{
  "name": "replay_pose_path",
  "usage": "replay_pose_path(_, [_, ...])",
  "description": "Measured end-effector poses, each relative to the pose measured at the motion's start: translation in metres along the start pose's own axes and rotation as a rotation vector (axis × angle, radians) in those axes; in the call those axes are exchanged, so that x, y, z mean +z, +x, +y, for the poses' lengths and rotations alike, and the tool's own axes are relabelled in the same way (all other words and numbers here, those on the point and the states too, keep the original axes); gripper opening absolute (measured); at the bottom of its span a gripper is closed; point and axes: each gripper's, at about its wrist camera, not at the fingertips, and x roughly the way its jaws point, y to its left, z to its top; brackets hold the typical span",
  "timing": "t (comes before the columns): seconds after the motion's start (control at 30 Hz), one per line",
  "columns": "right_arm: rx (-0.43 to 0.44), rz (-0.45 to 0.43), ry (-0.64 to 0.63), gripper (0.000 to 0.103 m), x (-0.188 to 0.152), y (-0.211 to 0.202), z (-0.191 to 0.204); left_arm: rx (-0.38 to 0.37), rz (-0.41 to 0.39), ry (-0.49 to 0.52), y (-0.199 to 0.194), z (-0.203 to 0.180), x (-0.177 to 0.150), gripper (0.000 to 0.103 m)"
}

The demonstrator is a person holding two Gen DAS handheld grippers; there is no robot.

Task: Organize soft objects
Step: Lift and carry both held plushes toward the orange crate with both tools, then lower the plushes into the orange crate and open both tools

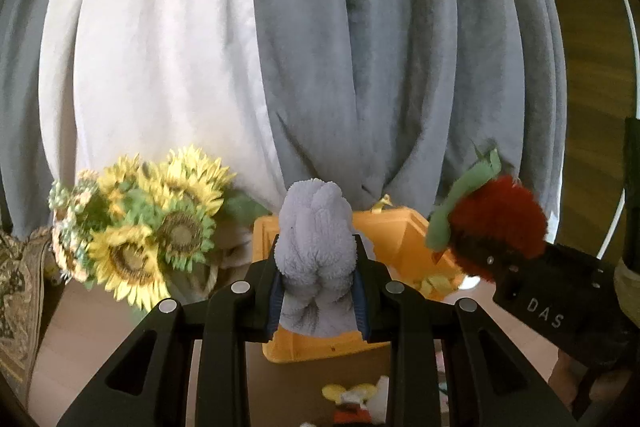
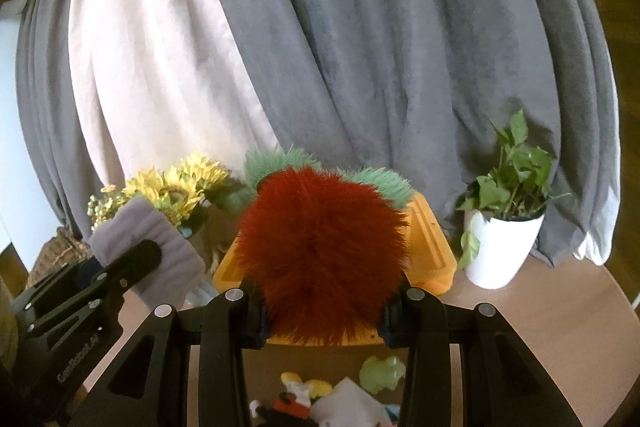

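Note:
My left gripper (image 1: 318, 291) is shut on a lilac terry cloth (image 1: 316, 259), bunched and sticking up between the pads. The same cloth (image 2: 152, 247) shows at the left of the right wrist view, with the left gripper (image 2: 120, 271) under it. My right gripper (image 2: 324, 315) is shut on a fluffy red plush with green tufts (image 2: 324, 259); that plush (image 1: 496, 227) appears at the right of the left wrist view. Both are held above an orange bin (image 1: 400, 239) (image 2: 432, 251). Small toys (image 2: 304, 395) and a pale green piece (image 2: 380, 373) lie on the table below.
A bunch of sunflowers (image 1: 152, 227) (image 2: 180, 187) stands left of the bin. A potted green plant in a white pot (image 2: 504, 227) stands to its right. Grey and white curtains (image 1: 360, 47) hang behind the round wooden table (image 2: 560, 315). A patterned cushion (image 1: 16, 291) sits far left.

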Motion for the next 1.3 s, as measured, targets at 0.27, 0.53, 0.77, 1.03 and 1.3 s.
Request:
replay_pose_path(0.27, [0.005, 0.036, 0.002, 0.04, 0.013, 0.04, -0.013, 0.014, 0.016, 0.02, 0.046, -0.007, 0.012, 0.029])
replay_pose_path(0.53, [-0.006, 0.087, 0.01, 0.04, 0.02, 0.087, -0.03, 0.026, 0.066, 0.027, 0.089, -0.008, 0.008, 0.029])
replay_pose_path(0.77, [-0.014, 0.146, 0.011, 0.04, 0.017, 0.128, -0.041, 0.033, 0.137, 0.024, 0.134, -0.005, 0.001, 0.029])
replay_pose_path(1.03, [-0.031, 0.221, 0.025, 0.04, 0.011, 0.166, -0.05, 0.029, 0.214, 0.039, 0.178, -0.006, -0.012, 0.03])
replay_pose_path(1.3, [-0.049, 0.3, 0.058, 0.045, 0.006, 0.192, -0.062, 0.019, 0.285, 0.045, 0.209, -0.002, -0.027, 0.038])
